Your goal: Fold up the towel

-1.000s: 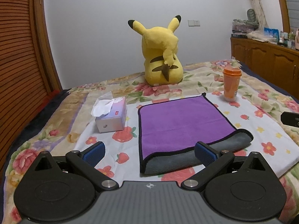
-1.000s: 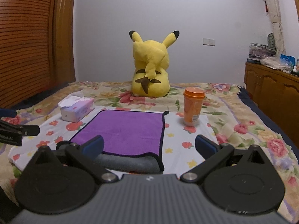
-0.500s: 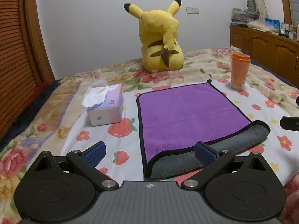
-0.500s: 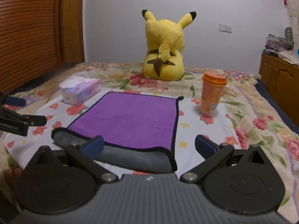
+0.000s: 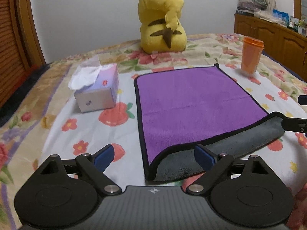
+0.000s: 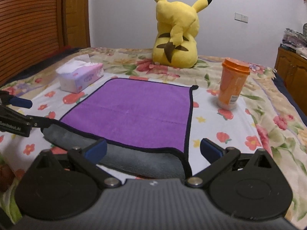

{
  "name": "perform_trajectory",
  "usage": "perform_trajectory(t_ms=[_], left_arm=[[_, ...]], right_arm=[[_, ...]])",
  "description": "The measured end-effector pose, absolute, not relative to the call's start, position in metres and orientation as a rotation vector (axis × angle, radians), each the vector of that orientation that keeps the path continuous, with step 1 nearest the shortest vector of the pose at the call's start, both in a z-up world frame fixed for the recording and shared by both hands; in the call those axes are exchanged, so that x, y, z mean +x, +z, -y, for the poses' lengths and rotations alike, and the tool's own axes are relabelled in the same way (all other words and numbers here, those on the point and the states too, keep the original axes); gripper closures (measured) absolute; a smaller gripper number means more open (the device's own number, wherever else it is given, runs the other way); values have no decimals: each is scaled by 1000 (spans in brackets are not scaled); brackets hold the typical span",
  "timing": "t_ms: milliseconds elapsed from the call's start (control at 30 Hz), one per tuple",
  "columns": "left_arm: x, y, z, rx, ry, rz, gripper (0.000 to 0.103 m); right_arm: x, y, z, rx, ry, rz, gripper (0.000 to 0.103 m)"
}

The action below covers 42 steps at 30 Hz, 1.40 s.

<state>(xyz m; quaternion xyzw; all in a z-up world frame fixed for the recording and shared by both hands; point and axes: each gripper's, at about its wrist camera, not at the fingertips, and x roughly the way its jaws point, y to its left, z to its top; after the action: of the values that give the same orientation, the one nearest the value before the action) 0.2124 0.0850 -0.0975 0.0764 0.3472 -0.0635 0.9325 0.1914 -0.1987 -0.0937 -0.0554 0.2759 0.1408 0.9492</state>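
Observation:
A purple towel [image 5: 191,103] with a black hem and grey underside lies flat on the flowered bedspread; it also shows in the right wrist view [image 6: 134,113]. Its near edge is turned over, showing a grey strip [image 5: 220,149]. My left gripper [image 5: 154,158] is open and empty, just above the towel's near left corner. My right gripper [image 6: 152,150] is open and empty, just above the near right corner. Each gripper's fingers show at the side edge of the other's view.
A tissue box [image 5: 96,90] stands left of the towel, an orange lidded cup [image 5: 250,56] to its right, a yellow plush toy [image 5: 163,19] behind it. A wooden cabinet [image 5: 272,36] runs along the right; slatted wood [image 6: 28,23] is on the left.
Both grippers have moved forward and lower toward the towel's near edge. They stayed open. The towel has not moved.

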Motion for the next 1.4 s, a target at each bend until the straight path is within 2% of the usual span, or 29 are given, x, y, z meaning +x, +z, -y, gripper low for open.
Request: perform_trajectory(t_ms=[233, 567, 633, 767, 900, 1067, 1233, 1400], left_arm=[[220, -109, -87, 140, -147, -760, 17], [230, -124, -94, 77, -197, -830, 49], [230, -125, -94, 66, -210, -836, 54], [228, -125, -93, 63, -224, -836, 61], [227, -126, -94, 61, -227, -837, 65], [226, -126, -93, 67, -225, -832, 66], [226, -126, -93, 68, -227, -830, 73], [225, -127, -91, 84, -229, -818, 76]], right_arm=[[210, -104, 201, -100, 287, -613, 0], [228, -119, 209, -57, 299, -712, 2], [230, -120, 211, -47, 306, -730, 14], [235, -121, 216, -7, 324, -767, 17], [238, -121, 220, 25, 349, -799, 25], [239, -121, 222, 18, 372, -836, 42], [240, -120, 224, 2, 382, -868, 60], [245, -122, 227, 10, 357, -893, 70]])
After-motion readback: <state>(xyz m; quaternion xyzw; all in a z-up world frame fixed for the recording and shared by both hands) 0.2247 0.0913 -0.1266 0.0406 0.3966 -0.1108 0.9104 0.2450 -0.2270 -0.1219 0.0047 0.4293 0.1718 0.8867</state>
